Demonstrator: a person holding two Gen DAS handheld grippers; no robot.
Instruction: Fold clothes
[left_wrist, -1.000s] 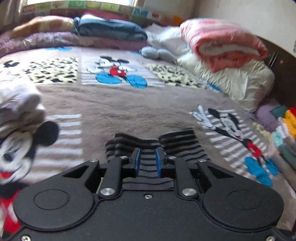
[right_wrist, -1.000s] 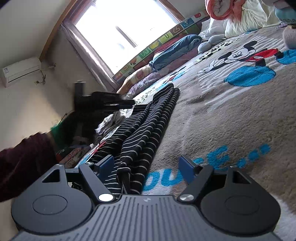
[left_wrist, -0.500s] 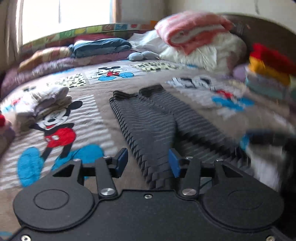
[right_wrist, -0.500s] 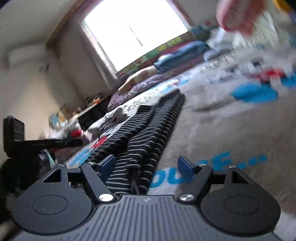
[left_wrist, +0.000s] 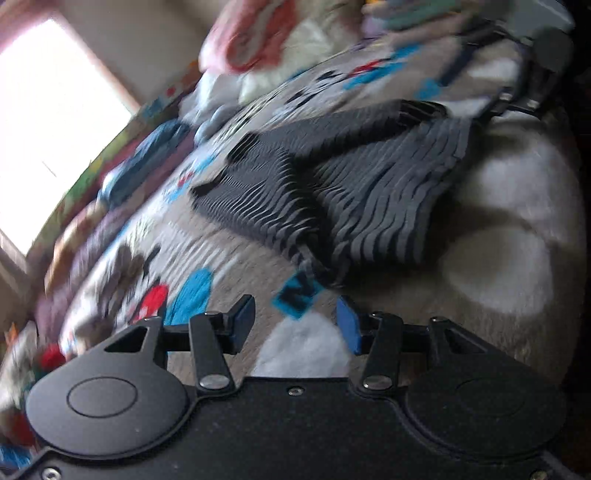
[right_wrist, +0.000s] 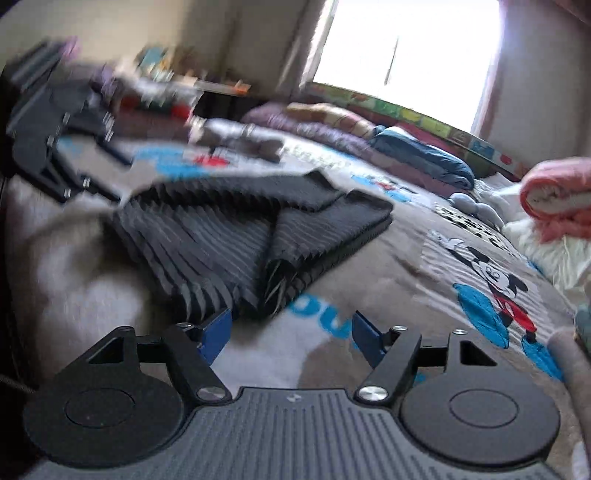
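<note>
Both views have swung since half a second ago; striped trousers (left_wrist: 343, 184) now lie folded over, legs doubled into a V on the blanket (left_wrist: 509, 229). Left gripper (left_wrist: 295, 321): jaws spread, empty, trousers at 12 o'clock, apart from it. Right gripper (right_wrist: 291, 328): jaws spread, empty, trousers (right_wrist: 240, 232) at 11 o'clock, nearly touching its left finger. Motion blur throughout.

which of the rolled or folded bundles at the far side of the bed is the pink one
The pink rolled blanket at the right edge of the right wrist view, resting on white bedding. The folded blue bundle lies further left, below the window.
</note>
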